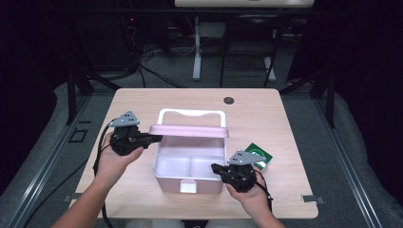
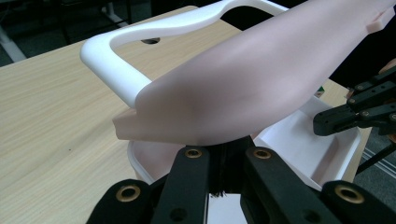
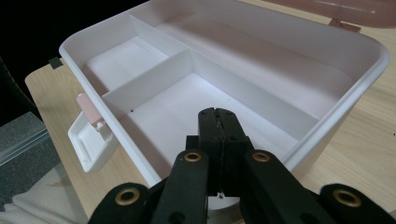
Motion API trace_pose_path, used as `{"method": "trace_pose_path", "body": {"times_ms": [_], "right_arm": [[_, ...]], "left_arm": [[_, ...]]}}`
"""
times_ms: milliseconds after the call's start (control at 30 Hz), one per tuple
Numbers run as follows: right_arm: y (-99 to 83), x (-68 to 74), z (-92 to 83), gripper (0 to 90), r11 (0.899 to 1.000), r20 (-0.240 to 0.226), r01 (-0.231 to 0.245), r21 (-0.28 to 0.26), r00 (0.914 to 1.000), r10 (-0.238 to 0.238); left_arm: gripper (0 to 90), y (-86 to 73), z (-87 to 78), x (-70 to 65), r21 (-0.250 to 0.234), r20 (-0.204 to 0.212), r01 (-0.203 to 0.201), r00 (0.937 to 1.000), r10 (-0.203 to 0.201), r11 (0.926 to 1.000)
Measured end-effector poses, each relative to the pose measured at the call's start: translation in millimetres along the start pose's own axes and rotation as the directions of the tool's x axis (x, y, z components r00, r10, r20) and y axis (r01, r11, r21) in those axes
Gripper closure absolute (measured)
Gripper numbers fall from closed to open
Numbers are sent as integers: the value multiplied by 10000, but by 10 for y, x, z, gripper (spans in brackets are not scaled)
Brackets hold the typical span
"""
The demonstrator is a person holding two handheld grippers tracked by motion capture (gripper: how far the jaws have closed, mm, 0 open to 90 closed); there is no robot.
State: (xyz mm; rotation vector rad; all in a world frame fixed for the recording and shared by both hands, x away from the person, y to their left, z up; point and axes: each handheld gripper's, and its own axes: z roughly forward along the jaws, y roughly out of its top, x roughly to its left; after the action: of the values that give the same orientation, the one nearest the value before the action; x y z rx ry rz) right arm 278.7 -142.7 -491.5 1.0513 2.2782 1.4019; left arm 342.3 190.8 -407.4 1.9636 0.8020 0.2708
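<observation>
Storage box (image 1: 189,167) at centre of high view, long axis left-right. Lid (image 1: 189,130) raised, left end resting on left gripper (image 1: 153,139), jaws together beneath lid. Right gripper (image 1: 216,168), jaws together, empty, over box's lower-right rim; green packet (image 1: 259,156) just right of it.

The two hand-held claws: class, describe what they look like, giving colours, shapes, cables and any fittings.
Both the left claw and the right claw are black, built from flat linked bars pinned with brass-coloured rivets, as both claw views show. Each carries a grey three-cornered plate on top and trails a black cable back past the wrist. The forearms coming in from below are bare, with no sleeves showing.
</observation>
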Motion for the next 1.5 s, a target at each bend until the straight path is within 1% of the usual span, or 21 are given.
{"method": "trace_pose_path", "body": {"times_ms": [333, 500, 567, 633, 900, 1000, 1067, 1300, 1400, 1500], "right_arm": [[-10, 18, 14, 900, 10000, -90, 29, 28, 10000, -28], [-9, 9, 12, 900, 10000, -111, 53, 58, 9999, -53], [-12, -2, 5, 900, 9999, -81, 50, 148, 10000, -49], [-21, -13, 1, 900, 9999, -184, -13, 101, 9998, 15], [-18, -18, 0, 900, 9999, -190, 88, 131, 9998, -86], [-19, -33, -9, 900, 9999, -191, 50, 141, 9998, -47], [-24, -41, -17, 900, 9999, -170, 16, 141, 9999, -14], [-25, -44, -19, 900, 9999, -195, 42, 138, 9998, -40], [-25, -42, -19, 900, 9999, -218, -51, 157, 9997, 55], [-25, -45, -19, 900, 9999, -211, 13, 145, 9998, -10]], "left_arm": [[899, 19, 17, 22, 42, -11, 59, 10000, -59, 10000], [898, 33, 18, 26, 47, -36, 89, 10000, -89, 9999], [898, 38, 19, 29, 54, -31, 106, 9999, -105, 9999], [898, 44, 18, 30, 55, -42, 96, 9999, -96, 9999], [898, 61, 8, 24, 94, -42, 94, 9999, -94, 9999], [898, 73, 8, 16, 74, -27, 83, 10000, -82, 9999], [898, 90, 8, 8, 71, -88, 40, 10000, -40, 10000], [898, 125, 18, 28, 54, -166, 82, 9998, -81, 10000], [898, 153, 24, 38, 84, -237, 73, 9997, -71, 9999], [898, 185, 30, 53, 98, -279, 67, 9996, -65, 9999]]}}
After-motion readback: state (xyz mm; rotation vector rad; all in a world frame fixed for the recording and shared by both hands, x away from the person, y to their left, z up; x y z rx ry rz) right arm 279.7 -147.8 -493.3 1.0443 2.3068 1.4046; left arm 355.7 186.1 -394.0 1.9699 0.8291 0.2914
